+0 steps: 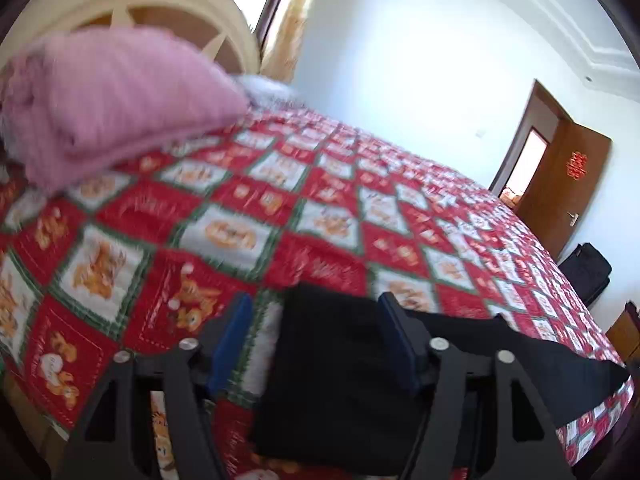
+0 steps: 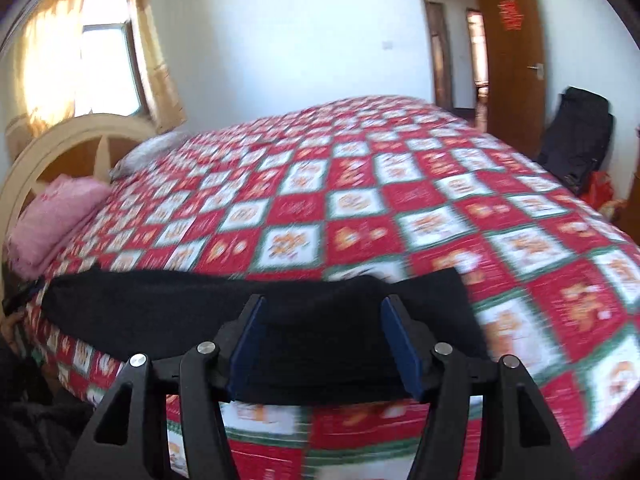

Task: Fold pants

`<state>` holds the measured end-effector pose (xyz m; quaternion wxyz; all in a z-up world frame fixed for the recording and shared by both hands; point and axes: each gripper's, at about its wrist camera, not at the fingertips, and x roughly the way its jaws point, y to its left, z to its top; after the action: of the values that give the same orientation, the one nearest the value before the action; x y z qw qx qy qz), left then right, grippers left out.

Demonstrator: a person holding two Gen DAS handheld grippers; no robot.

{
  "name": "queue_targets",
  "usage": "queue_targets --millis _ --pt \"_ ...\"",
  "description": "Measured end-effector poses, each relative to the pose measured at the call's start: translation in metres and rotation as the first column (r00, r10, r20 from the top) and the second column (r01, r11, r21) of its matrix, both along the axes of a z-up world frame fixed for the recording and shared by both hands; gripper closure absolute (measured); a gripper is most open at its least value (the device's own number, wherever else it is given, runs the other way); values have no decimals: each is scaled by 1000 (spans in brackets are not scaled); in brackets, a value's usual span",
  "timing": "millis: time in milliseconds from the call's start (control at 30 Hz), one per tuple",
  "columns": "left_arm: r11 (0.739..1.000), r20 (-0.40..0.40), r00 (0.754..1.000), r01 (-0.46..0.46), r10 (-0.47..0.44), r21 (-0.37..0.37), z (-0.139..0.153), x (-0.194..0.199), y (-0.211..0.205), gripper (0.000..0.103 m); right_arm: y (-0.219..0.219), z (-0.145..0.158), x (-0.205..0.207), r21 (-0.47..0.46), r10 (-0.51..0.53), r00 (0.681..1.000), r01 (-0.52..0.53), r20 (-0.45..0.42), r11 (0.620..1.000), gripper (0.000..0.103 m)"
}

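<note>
I see the black pants (image 2: 248,312) lying in a long band along the near edge of the bed (image 2: 360,208); my left gripper (image 1: 316,336) and right gripper (image 2: 324,336) hover over them, fingers apart and clamped on nothing. A pink blanket (image 1: 116,96) sits by the headboard

Both views look forward along a gripper's fingers, tilted down over the near edge of the bed (image 1: 320,208). The left wrist view sits close to the pants (image 1: 340,380), facing the pillow (image 1: 112,100) and door (image 1: 560,188). The right wrist view faces the window (image 2: 104,64). Both share bed, pants (image 2: 240,320), pillow (image 2: 60,220) and door (image 2: 508,48).
</note>
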<state>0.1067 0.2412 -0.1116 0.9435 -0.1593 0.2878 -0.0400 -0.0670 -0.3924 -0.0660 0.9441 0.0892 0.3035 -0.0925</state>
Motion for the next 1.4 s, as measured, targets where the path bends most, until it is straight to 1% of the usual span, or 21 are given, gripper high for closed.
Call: queue_targets --millis 67,100,133,200,267,333,400,433,500,633,733,833,867,900,933,1000,1100,1133,1200,1267,1400 --pt "999 14 999 38 -38 13 9 -4 -16 28 -32 15 -16 49 -95 995 93 36 994 42" --pt "997 14 997 74 -74 15 13 -5 -28 26 -67 22 -33 143 -208 977 199 53 969 42" --pt "994 11 995 104 -104 20 14 -5 -40 26 -67 22 -33 143 -208 977 199 53 969 42" --pt "986 -3 987 163 -163 33 15 -5 -64 26 -89 21 -44 234 -268 962 249 54 940 42" --pt "969 -34 970 241 -239 56 10 -1 -98 26 -104 12 -50 352 -274 961 248 27 903 42" --pt "952 -56 955 296 -292 77 2 0 -124 26 -111 -1 -49 494 -239 971 214 -13 843 42" --pt "939 -75 942 332 -326 89 -7 3 -145 26 -108 -9 -47 572 -197 979 184 -40 799 42" --pt "931 -91 935 351 -343 100 -14 4 -156 26 -103 -10 -47 582 -188 981 183 -52 793 42" --pt "924 -109 929 365 -354 109 -22 5 -166 26 -95 -8 -47 569 -185 980 195 -76 799 42" --pt "915 -124 919 388 -374 111 -35 -3 -175 26 -81 -10 -44 606 -136 985 171 -104 777 42" --pt "911 -114 917 395 -383 116 -34 -7 -177 22 -65 -15 -27 587 -104 989 147 -107 796 42" --pt "914 -110 917 395 -384 98 -34 -6 -177 19 -69 -29 -9 550 -138 979 198 -149 811 42" --pt "914 -108 917 394 -384 96 -34 -6 -178 18 -73 -33 -4 547 -152 976 214 -157 809 52" --pt "914 -107 917 394 -384 96 -35 -6 -179 16 -76 -34 4 543 -154 975 218 -161 811 79" --pt "914 -105 917 394 -384 96 -35 -6 -179 16 -77 -32 14 516 -161 973 223 -163 827 91" --pt "914 -103 917 394 -385 96 -36 -7 -180 14 -76 -12 28 455 -164 981 195 -108 869 98" --pt "913 -102 917 395 -386 96 -36 -8 -180 14 -57 38 32 284 -87 993 61 79 957 99" --pt "914 -101 917 396 -387 92 -36 -8 -179 14 -55 45 28 284 -60 992 27 108 958 99" --pt "915 -99 917 395 -387 87 -37 -7 -179 13 -58 40 23 281 -73 995 51 66 958 99" --pt "913 -99 916 398 -390 92 -37 -8 -180 12 -68 17 14 281 -97 995 96 -11 955 99" --pt "911 -105 915 400 -390 100 -37 -8 -181 12 -97 -37 -19 398 -168 974 215 -149 892 94"
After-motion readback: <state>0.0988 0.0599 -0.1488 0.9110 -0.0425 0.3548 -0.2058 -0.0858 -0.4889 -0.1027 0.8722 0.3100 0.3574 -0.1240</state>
